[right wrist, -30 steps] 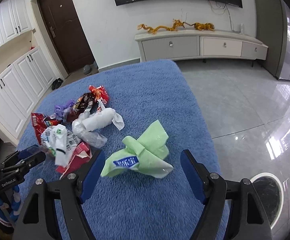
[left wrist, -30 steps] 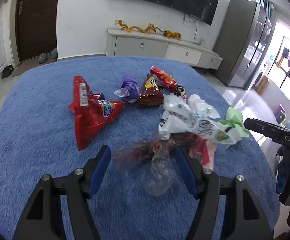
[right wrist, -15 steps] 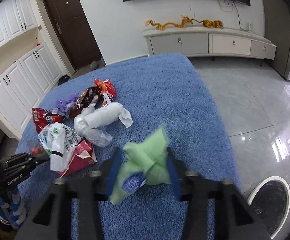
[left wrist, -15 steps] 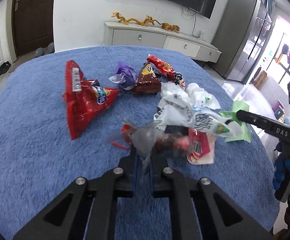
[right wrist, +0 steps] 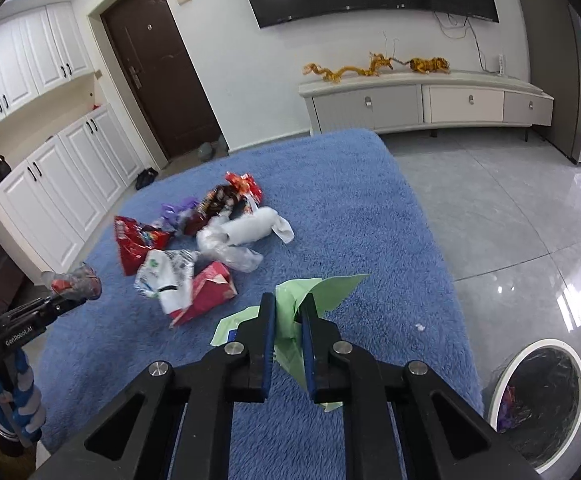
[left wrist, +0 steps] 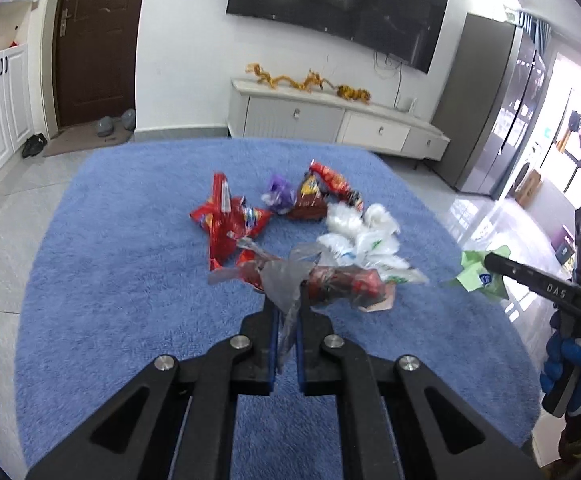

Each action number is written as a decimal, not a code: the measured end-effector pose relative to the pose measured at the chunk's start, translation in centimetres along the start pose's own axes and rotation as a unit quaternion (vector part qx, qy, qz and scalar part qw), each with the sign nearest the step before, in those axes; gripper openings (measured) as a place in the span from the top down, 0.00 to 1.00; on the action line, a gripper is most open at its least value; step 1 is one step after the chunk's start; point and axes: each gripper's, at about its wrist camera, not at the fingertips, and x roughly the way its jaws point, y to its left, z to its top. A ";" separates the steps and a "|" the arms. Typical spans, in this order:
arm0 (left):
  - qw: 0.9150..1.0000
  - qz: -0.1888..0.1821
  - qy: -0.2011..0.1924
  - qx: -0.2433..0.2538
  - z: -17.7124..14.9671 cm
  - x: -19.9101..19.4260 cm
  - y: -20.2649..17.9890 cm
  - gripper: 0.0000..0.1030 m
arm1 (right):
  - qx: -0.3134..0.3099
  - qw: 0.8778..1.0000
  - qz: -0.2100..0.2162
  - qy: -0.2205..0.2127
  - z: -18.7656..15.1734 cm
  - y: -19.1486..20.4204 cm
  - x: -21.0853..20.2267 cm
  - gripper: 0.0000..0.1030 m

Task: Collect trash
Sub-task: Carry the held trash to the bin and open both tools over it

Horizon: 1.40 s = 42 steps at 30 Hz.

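A crumpled clear wrapper (left wrist: pixel 290 280) is clamped in the left gripper (left wrist: pixel 286 312), a green wrapper (right wrist: pixel 290 320) in the right gripper (right wrist: pixel 288 320). The bin (right wrist: pixel 538 400) is seen low and right of the right gripper, which appears nearer it.

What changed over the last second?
Both tools closed and lifted: left tool now pinches the crumpled clear plastic wrapper with red inside, right tool the light green paper wrapper. The other wrappers on the blue fluffy rug lie where they were.
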 end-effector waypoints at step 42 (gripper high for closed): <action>0.915 -0.269 0.189 0.235 -2.2 19.9 -48.1 0.92 | 0.305 0.929 -0.202 -0.057 -12.7 -32.9 -13.3 0.60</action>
